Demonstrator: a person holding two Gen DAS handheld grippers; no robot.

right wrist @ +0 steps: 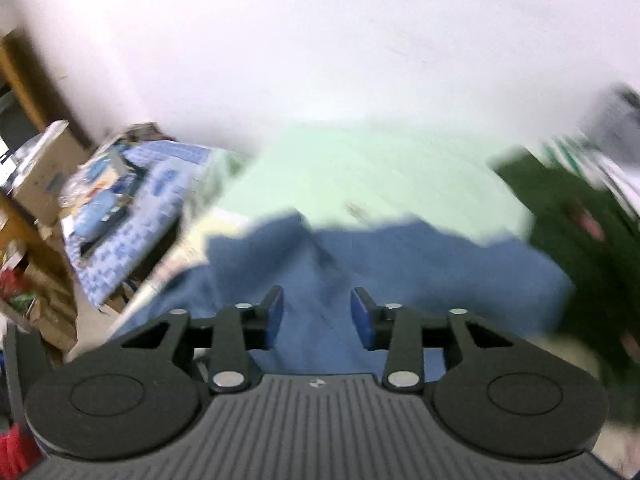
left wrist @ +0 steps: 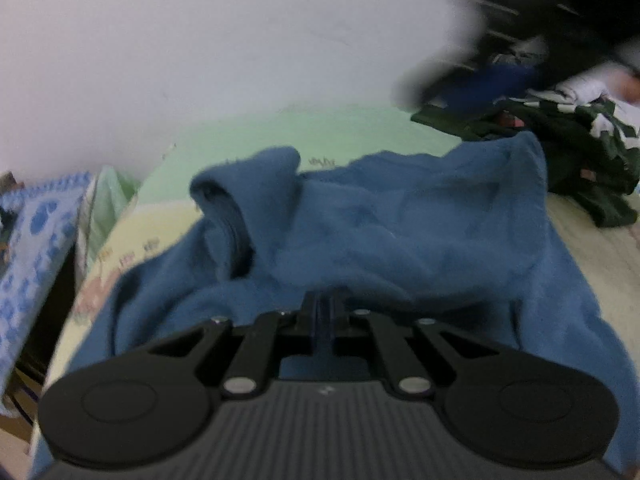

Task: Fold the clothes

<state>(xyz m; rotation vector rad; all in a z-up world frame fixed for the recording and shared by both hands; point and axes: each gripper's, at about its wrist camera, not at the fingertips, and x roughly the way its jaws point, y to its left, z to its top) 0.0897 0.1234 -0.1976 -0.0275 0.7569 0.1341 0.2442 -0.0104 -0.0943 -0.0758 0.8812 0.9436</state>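
One blue top [left wrist: 400, 232] lies spread out and a bit crumpled on a bed [left wrist: 340, 136] with a pale green and yellow sheet. It looks like the fold is only part done: one sleeve [left wrist: 244, 196] is flipped up and rolled onto the body, and the cloth is bumpy.

The left tongs [left wrist: 323, 320] are pressed together, low over the near part of the top. I cannot tell if they pinch any cloth. The right tongs [right wrist: 317, 318] are spread apart, with nothing between them, above the blue top.

Next, I think the right tongs need to come down on an edge or sleeve and pinch it, so it can be pulled flat or folded over.

One dark green heap of clothes [left wrist: 568, 152] waits beside the top. Two tongs, one blue top, one heap.
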